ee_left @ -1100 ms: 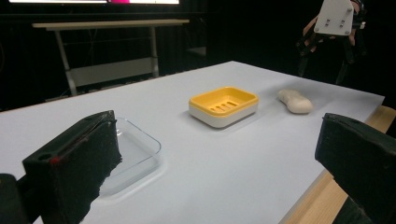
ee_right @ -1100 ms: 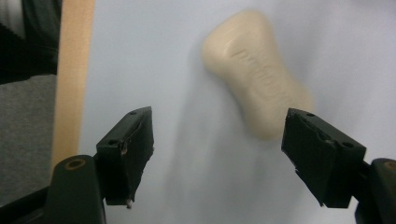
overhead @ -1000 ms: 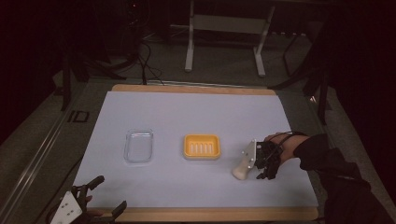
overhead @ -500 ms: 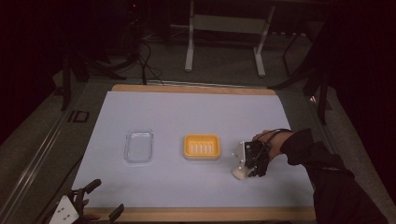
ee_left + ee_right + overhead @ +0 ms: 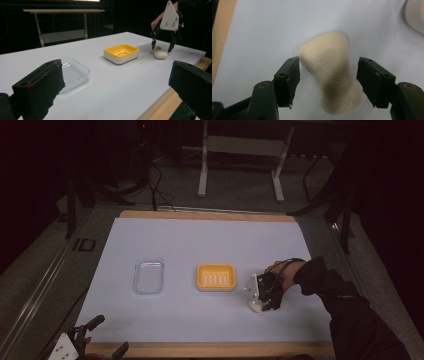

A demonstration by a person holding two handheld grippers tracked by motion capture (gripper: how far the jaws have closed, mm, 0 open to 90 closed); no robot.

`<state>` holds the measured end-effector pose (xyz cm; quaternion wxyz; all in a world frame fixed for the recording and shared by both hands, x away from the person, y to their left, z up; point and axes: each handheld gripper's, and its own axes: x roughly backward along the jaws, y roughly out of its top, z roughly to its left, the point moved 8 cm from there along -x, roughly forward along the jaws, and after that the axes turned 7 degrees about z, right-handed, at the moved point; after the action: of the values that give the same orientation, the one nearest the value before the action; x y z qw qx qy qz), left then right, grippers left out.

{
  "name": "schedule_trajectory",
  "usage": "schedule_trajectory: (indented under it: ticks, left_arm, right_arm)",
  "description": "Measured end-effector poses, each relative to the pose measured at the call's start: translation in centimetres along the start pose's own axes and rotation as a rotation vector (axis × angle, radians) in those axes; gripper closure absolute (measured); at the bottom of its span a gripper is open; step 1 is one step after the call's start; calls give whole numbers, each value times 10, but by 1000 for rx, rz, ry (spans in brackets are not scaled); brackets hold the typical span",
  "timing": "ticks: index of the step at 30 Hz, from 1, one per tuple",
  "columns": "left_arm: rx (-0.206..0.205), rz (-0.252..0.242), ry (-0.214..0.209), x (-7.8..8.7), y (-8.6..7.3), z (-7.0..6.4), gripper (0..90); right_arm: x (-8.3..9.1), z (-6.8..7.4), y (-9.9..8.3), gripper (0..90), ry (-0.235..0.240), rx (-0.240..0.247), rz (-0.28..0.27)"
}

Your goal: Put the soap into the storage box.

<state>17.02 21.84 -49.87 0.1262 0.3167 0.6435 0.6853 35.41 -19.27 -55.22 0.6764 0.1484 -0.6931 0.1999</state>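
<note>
A cream bar of soap point(image 5: 333, 75) lies flat on the white table, right of the yellow soap dish point(image 5: 216, 277). My right gripper point(image 5: 328, 81) is open and straddles the soap, one jaw on each side, the left one almost touching. In the high view the right gripper point(image 5: 261, 300) points down over the soap point(image 5: 255, 307). The left gripper view shows the soap point(image 5: 159, 53) under the right gripper point(image 5: 162, 47) and beyond the dish point(image 5: 121, 53). My left gripper point(image 5: 97, 340) is open with nothing between its jaws, at the table's front left corner.
A clear plastic tray point(image 5: 148, 276) sits left of the yellow dish. The white table point(image 5: 200, 240) has a wooden front edge point(image 5: 210, 350). A metal stand point(image 5: 240, 145) is on the floor beyond the far edge.
My right gripper has moved left and down over the soap, so that its jaws now stand on either side of it. The left gripper has barely moved.
</note>
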Motion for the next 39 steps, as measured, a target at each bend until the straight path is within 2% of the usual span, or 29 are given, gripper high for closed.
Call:
schedule_trajectory:
  ticks: [7, 8, 12, 14, 17, 18, 22, 26, 27, 28, 29, 32, 33, 34, 35, 37, 39]
  left_arm:
    - [-22, 33, -17, -5, -4, -4, 1]
    - [-27, 40, -18, -6, -4, -5, 1]
    - [-33, 43, -22, -6, -5, -6, 1]
    - [-33, 42, -21, -6, -5, -6, 1]
    - [-33, 41, -20, -6, -4, -5, 1]
    - [-33, 41, -19, -6, -4, -5, 1]
    - [-34, 39, -21, -6, -4, -5, 1]
    - [-33, 41, -19, -6, -4, -5, 1]
    - [-33, 45, -16, -6, -5, -5, 1]
    - [-32, 46, -15, -6, -5, -4, 1]
    - [-34, 46, -16, -7, -4, -4, 1]
    - [-30, 40, -20, -7, -3, -4, 1]
    - [-33, 41, -24, -8, -3, -4, 1]
    - [-33, 41, -24, -8, -3, -4, 1]
    - [-33, 38, -30, -10, -2, -4, 1]
    - [-33, 35, -37, -11, -2, -5, 1]
    - [-35, 35, -43, -12, -1, -6, 1]
  right_arm:
    - [-9, -1, -4, 339, 4, -6, 21]
    - [-13, -2, -5, 340, 1, -6, 49]
    - [-20, -1, -7, 367, 12, -5, 78]
    - [-22, -2, -6, 411, 17, 2, 74]
    - [-23, -2, -6, 476, 53, -11, 70]
    - [-22, -3, -6, 485, 72, -24, 72]
    - [-19, -4, -5, 491, 87, -34, 56]
    - [-14, -9, -3, 491, 60, -76, 35]
    - [-2, -19, -4, 492, -39, -111, 21]
    - [4, -19, -3, 492, -28, -114, 5]
    - [8, -18, -3, 492, -24, -95, -10]
    - [17, -21, -2, 492, -36, -105, -35]
    - [26, -27, -3, 493, -60, -142, -60]
    - [26, -27, -3, 493, -60, -142, -60]
    - [30, -30, -4, 493, -51, -171, -69]
    - [30, -30, -5, 493, -58, -159, -64]
    - [30, -30, -8, 493, -58, -181, -44]
